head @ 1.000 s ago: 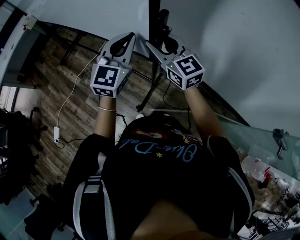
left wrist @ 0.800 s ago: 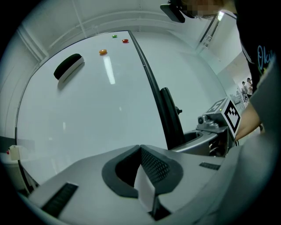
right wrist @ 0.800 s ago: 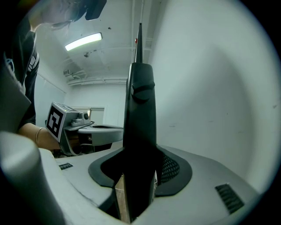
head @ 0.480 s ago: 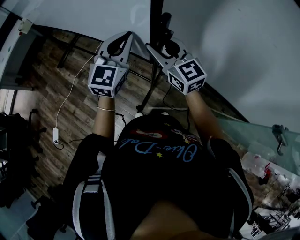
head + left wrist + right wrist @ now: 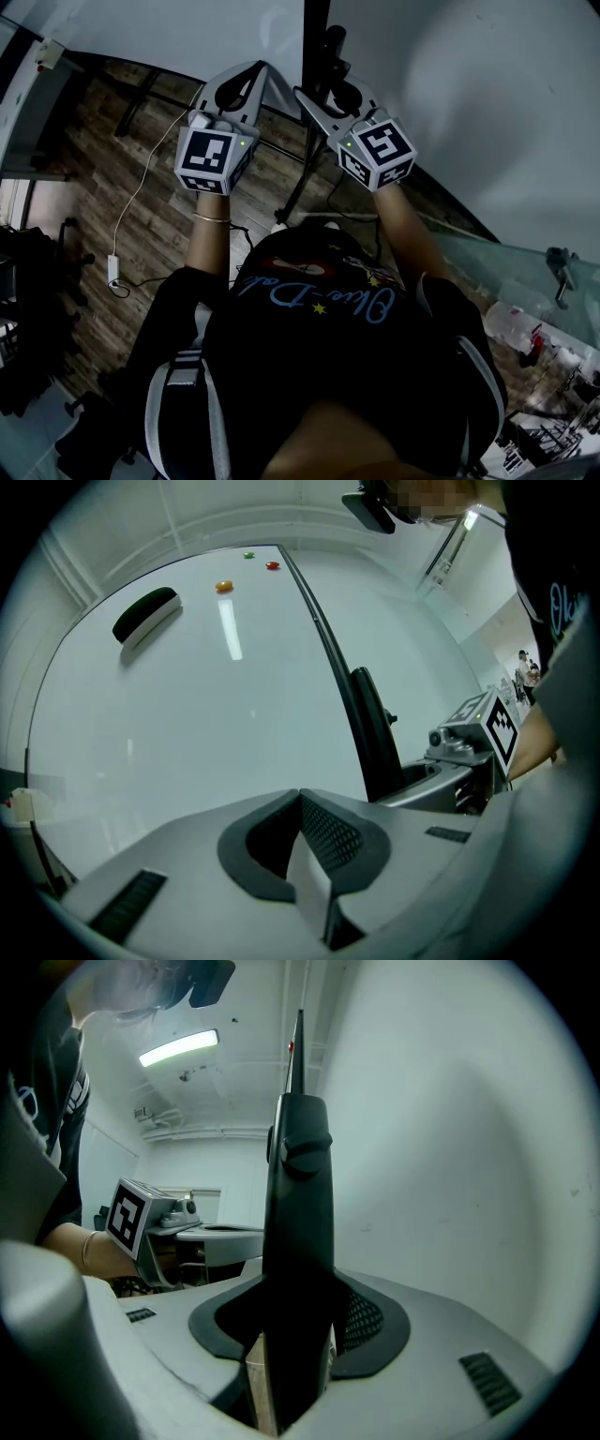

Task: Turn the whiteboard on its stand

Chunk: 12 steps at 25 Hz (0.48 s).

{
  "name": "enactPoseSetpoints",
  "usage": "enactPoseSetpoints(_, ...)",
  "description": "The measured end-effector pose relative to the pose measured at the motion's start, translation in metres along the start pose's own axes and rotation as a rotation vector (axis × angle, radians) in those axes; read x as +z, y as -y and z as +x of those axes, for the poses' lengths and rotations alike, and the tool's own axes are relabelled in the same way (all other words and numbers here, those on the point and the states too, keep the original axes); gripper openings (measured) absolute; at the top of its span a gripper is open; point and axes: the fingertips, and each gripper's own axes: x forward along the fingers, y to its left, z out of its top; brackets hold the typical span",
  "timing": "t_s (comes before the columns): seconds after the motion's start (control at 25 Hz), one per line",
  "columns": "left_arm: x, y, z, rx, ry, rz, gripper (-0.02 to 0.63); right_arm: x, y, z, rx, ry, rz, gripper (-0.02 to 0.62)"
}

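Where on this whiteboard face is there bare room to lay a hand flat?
Bare: the wide middle of the whiteboard, below the eraser and left of the black frame. Crowded: the top edge with three magnets, and the frame, clamped by the right gripper.

Board plain white; post blk. Far left, eraser blk. Orange magnet, green magnet, red magnet. L gripper & R gripper grey w/ blk pads. Cubes blk-on-white sq markers. Floor brown wood planks. Plug white. Shirt blk w/ pale script.
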Motion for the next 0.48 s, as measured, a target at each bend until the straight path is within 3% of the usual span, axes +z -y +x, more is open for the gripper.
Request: enactPoseSetpoints(0.48,0.0033,0.0016,0.0002,-0.015,0.009,0.000,0.014,0.0005,-0.0003,0.0002,-0.010,0.006,-0.004,0.198)
